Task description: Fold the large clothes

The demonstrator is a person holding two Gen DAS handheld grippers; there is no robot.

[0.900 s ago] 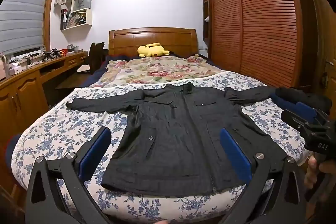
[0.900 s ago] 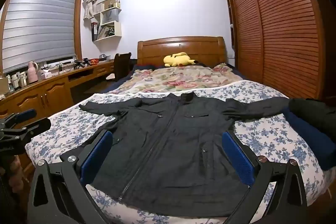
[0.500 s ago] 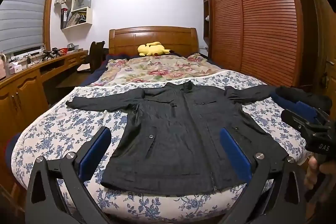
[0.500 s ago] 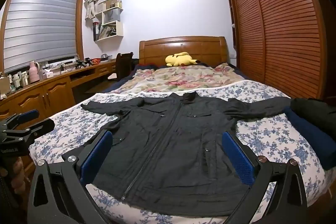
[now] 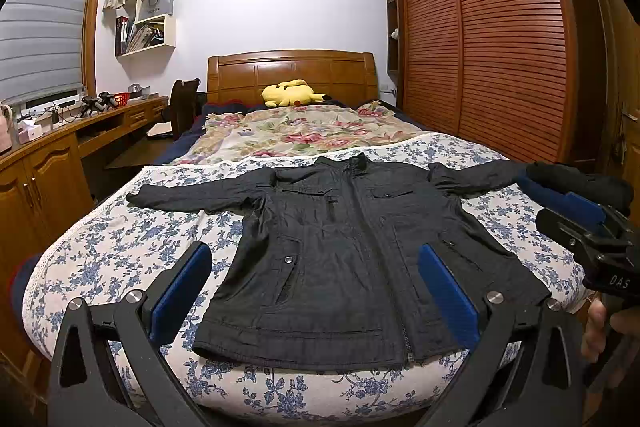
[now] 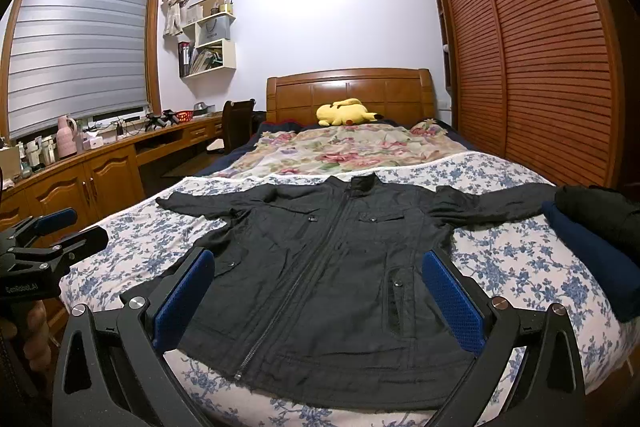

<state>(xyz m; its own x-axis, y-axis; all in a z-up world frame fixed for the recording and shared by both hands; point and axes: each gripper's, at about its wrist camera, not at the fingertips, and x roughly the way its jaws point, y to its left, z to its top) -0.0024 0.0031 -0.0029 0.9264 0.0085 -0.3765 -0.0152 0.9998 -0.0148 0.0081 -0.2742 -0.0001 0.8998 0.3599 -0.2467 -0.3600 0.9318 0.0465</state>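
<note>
- Jacket (image 5: 340,259) was what we saw in both views: a black one, lying flat on the bed (image 5: 120,239) with its front up, zipped, and both sleeves stretched out to the sides.
- From the left wrist view we saw the right gripper (image 5: 576,215) at the right edge, with a bit of the hand (image 5: 600,327) that held it. We also saw the bare left side of the bed.
- From the right wrist view we saw the left gripper (image 6: 60,227) at the left edge, and more of the window blind (image 6: 76,47) and the long wooden desk (image 6: 100,163).
- That view also showed more of the folded dark clothes (image 6: 592,239) piled at the right side of the bed, right at the end of the jacket's right sleeve.
- The bottom hem of the jacket lay close to the near edge of the bed, just in front of both grippers.
- We saw open flowery sheet to the left of the jacket and a smaller patch on the right, between the jacket and the pile.
- Behind the collar lay a flowery blanket (image 5: 296,131), and a yellow plush toy (image 5: 290,93) sat by the headboard, well apart from the jacket.
- A tall wooden wardrobe (image 5: 500,39) stood along the right side of the bed.
- Both grippers had their blue fingers (image 5: 184,291) spread wide apart, with nothing pinched between them.
- Both grippers hung above the hem, tilted a little down, and did not touch the jacket.
</note>
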